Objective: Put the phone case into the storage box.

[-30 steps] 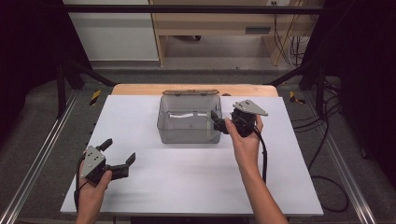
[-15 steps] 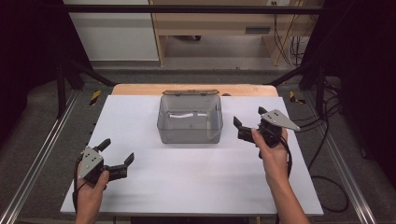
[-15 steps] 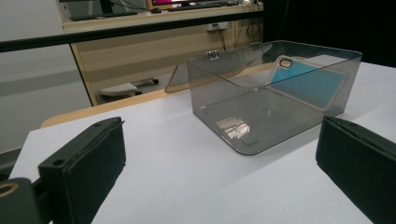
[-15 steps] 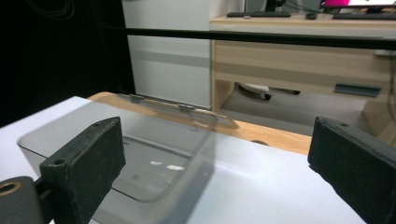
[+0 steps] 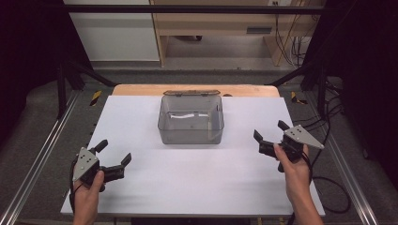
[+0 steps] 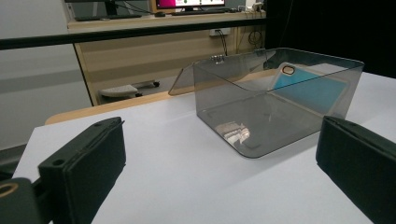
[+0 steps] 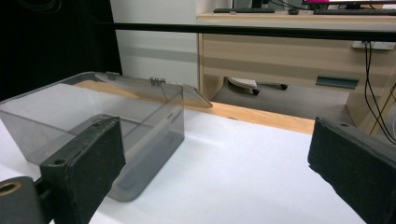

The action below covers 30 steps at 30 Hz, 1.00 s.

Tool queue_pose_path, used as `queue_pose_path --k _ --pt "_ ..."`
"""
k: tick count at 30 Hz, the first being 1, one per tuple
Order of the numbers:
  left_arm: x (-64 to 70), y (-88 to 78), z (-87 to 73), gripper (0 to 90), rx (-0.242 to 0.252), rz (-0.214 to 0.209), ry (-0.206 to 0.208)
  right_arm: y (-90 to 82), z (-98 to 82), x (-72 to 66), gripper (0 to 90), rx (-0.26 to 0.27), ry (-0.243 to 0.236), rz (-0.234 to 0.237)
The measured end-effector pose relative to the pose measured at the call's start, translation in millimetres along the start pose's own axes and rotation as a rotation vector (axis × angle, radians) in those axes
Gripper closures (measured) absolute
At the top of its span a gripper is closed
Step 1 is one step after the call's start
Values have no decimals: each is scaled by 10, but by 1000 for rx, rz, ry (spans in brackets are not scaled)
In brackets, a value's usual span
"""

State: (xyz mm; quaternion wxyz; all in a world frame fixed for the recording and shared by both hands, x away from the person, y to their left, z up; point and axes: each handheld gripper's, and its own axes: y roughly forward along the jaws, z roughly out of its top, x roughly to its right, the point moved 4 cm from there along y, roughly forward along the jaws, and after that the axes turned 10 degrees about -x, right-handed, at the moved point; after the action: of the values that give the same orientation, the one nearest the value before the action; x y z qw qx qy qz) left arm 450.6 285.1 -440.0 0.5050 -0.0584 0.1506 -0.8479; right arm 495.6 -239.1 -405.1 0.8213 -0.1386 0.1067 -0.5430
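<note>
- Clear box (image 5: pixel 191 119) sits lid-open at the table's (image 5: pixel 187 187) 12 o'clock, apparently finished.
- Left claw (image 5: pixel 110 162) at 8, right claw (image 5: pixel 270 140) at 3: both wide open, empty.

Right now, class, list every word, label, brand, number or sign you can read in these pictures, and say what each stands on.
None can be read.
Clear plastic box: no lettering visible; the white strip and blue shape showing in it carry no readable text.
Left gripper and right gripper: no markings legible.
Monitor behind the table: screen too blurred to read.
</note>
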Motion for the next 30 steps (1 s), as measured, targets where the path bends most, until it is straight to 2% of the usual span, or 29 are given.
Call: queue_pose_path --k 11,21,30 --pt "22 -18 7 19 11 -20 0 -126 -277 99 42 -8 1 2" --pt "6 -66 -10 19 19 -23 -9 -158 -461 57 42 -18 -1 39" --pt "12 -94 -15 18 33 -35 -21 -138 -549 -21 42 -23 -9 81"
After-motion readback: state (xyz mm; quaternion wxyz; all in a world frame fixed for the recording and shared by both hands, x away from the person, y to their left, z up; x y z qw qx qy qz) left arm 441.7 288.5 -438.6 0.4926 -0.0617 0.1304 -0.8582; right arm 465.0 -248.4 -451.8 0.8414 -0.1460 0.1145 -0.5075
